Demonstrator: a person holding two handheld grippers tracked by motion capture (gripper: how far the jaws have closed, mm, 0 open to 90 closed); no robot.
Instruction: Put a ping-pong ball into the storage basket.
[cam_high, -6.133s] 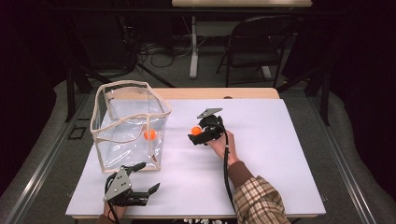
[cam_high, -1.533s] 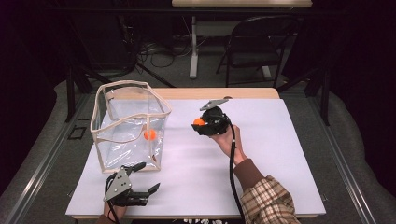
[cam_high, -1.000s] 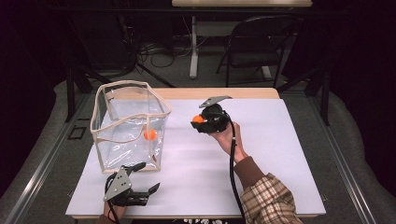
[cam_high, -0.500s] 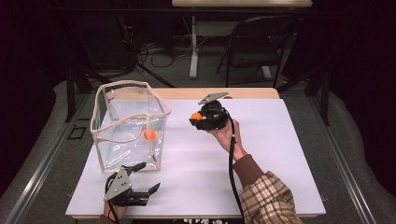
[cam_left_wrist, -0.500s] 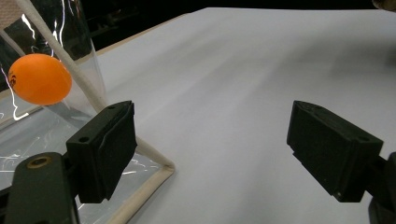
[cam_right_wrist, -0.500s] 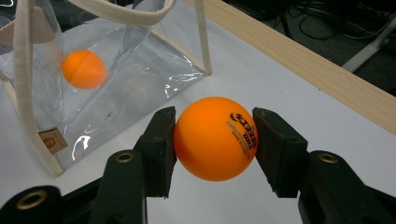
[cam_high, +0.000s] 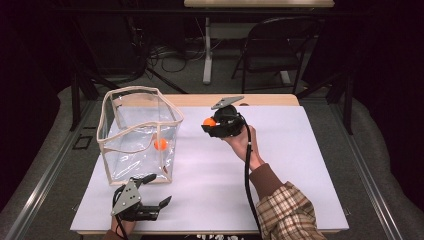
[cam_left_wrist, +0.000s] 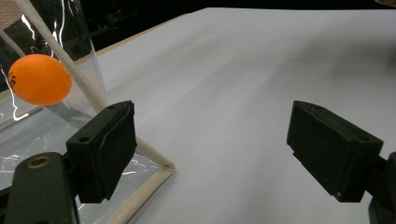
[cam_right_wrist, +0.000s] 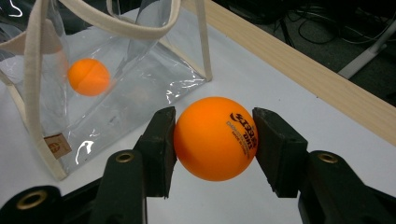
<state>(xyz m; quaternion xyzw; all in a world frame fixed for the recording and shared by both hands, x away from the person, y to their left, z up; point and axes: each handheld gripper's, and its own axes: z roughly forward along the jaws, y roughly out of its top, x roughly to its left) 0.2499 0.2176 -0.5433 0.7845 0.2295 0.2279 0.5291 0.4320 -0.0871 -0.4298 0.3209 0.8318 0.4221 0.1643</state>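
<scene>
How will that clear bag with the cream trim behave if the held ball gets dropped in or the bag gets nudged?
The clear bag looks like thin, creased film, so its walls probably flex. It stands open and holds just one orange ball, so it is likely light and may slide or tip. The ball in the right gripper would probably roll inside.

Right gripper (cam_high: 209, 125) over the middle of the surface (cam_high: 300, 165), ball (cam_right_wrist: 215, 138) clamped between its jaws. Bag (cam_high: 140, 135) stands to this gripper's left, near, apart. Second ball (cam_high: 160, 144) inside the bag. Left gripper (cam_high: 157, 202) at the near edge, just in front of the bag's near corner. Chair (cam_high: 272, 50) on the floor beyond the surface's far edge.
</scene>
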